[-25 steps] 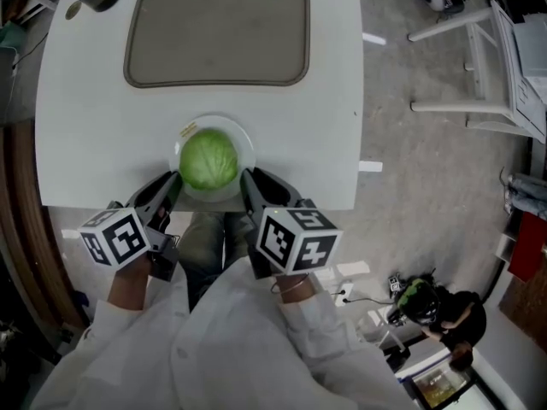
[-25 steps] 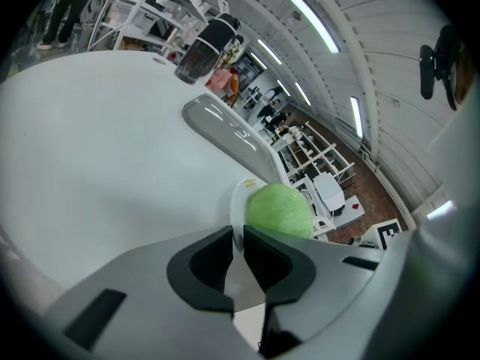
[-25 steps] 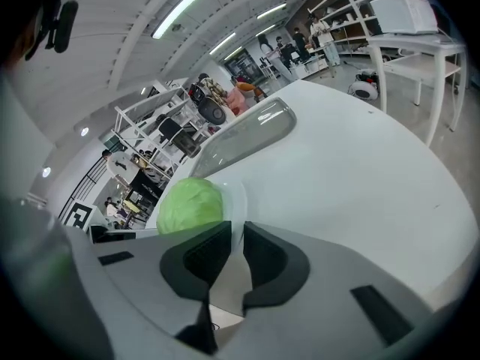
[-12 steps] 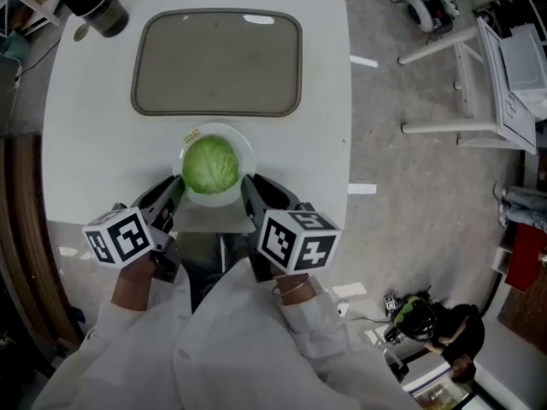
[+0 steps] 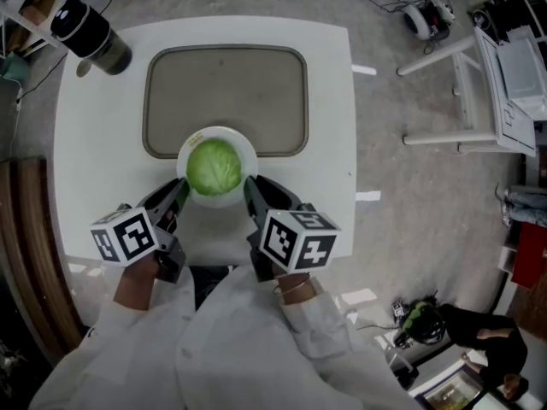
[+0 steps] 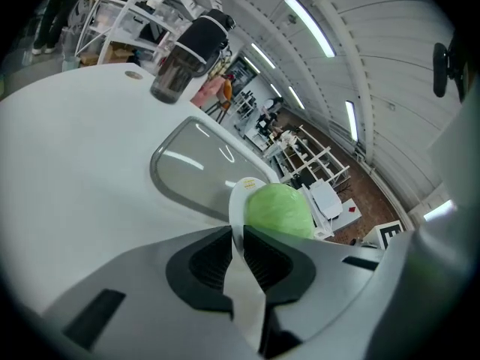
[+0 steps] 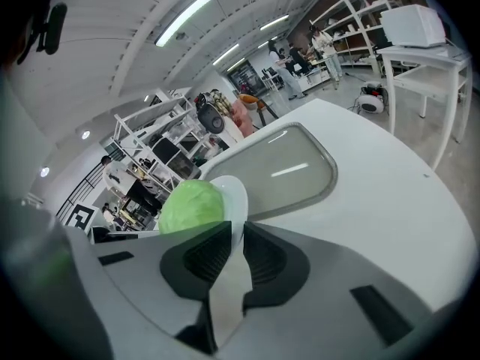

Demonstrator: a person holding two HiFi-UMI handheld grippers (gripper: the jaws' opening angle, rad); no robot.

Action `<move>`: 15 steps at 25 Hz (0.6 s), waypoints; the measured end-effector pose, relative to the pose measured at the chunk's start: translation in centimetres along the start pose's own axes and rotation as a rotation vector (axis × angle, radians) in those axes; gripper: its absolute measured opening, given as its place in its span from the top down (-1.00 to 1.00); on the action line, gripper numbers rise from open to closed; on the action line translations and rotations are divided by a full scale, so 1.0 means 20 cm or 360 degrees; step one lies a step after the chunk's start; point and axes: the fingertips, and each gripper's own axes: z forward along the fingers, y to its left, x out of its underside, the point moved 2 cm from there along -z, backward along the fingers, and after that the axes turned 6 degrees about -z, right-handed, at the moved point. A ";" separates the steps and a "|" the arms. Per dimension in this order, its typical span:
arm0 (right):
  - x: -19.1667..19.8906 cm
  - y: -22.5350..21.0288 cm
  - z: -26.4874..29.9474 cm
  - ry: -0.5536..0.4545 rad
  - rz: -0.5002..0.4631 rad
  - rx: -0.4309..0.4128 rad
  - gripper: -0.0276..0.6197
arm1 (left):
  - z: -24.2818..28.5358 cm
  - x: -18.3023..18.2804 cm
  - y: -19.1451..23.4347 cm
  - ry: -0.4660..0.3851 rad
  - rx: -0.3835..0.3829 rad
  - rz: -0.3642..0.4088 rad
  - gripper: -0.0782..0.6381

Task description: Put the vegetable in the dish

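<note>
Nearest me, my left hand-held gripper and right hand-held gripper each have their jaws nipped nearly together on the thin rim of the white plate, 1 on either side. Both gripper views show that rim running straight between the pads. The cabbage sits in the middle of the plate.

Over the last second the plate has gone forward. It was over bare desk, short of the grey tray, and now its far half overlaps the tray's near rim. I judge the vegetable is already in its dish and the 2 grippers are carrying the load on to the tray. I cannot tell whether the plate is lifted or sliding.
</note>
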 end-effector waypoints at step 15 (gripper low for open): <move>-0.39 -0.11 0.39 -0.0016 -0.0015 0.0086 0.73 | 0.36 -0.49 0.04 0.0018 0.0039 0.0096 0.67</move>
